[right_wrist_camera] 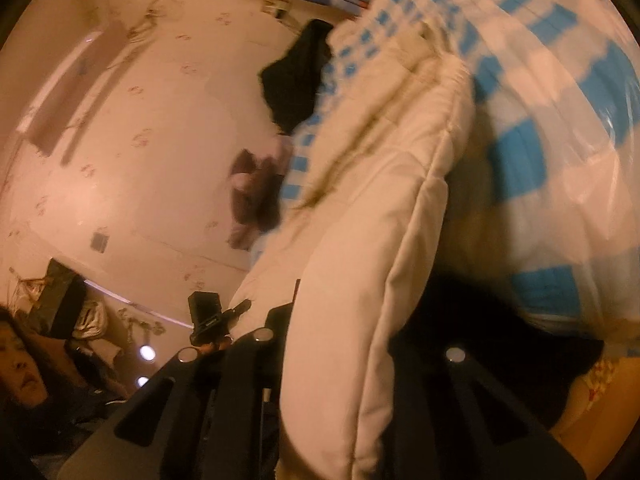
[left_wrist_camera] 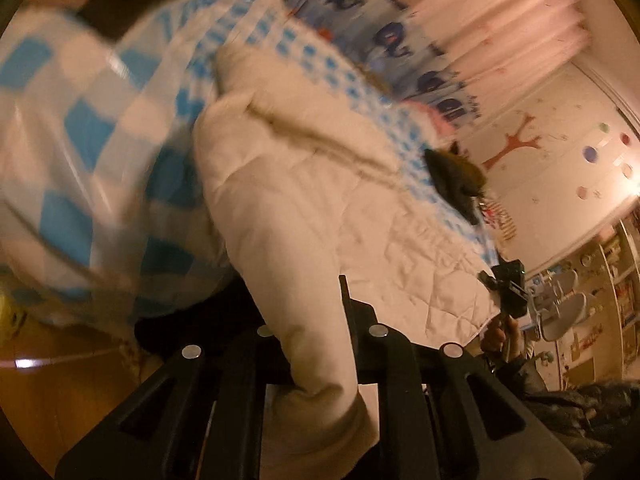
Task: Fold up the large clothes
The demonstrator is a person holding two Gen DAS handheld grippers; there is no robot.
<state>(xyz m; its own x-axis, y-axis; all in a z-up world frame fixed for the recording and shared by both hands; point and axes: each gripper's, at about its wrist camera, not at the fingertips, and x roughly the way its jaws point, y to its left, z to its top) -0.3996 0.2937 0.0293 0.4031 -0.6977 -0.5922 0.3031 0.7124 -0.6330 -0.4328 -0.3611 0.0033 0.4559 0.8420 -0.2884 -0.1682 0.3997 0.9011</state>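
Observation:
A large cream quilted coat (left_wrist_camera: 296, 208) with a fur-trimmed hood lies stretched over a bed with a blue-and-white checked cover (left_wrist_camera: 80, 112). My left gripper (left_wrist_camera: 316, 320) is shut on a fold of the coat's edge, and the fabric bunches between its jaws and hangs down toward the camera. My right gripper (right_wrist_camera: 340, 328) is shut on another thick fold of the same coat (right_wrist_camera: 380, 220), lifted off the bed. The right gripper also shows in the left wrist view (left_wrist_camera: 506, 286), at the coat's far corner. The left gripper shows small in the right wrist view (right_wrist_camera: 210, 316).
A dark garment (left_wrist_camera: 456, 184) lies on the checked cover (right_wrist_camera: 560, 100) past the coat; it also shows in the right wrist view (right_wrist_camera: 296, 76). Pink curtains (left_wrist_camera: 500, 12) and a decorated wall (left_wrist_camera: 560, 152) stand behind the bed. Wooden floor (left_wrist_camera: 60, 380) lies at lower left.

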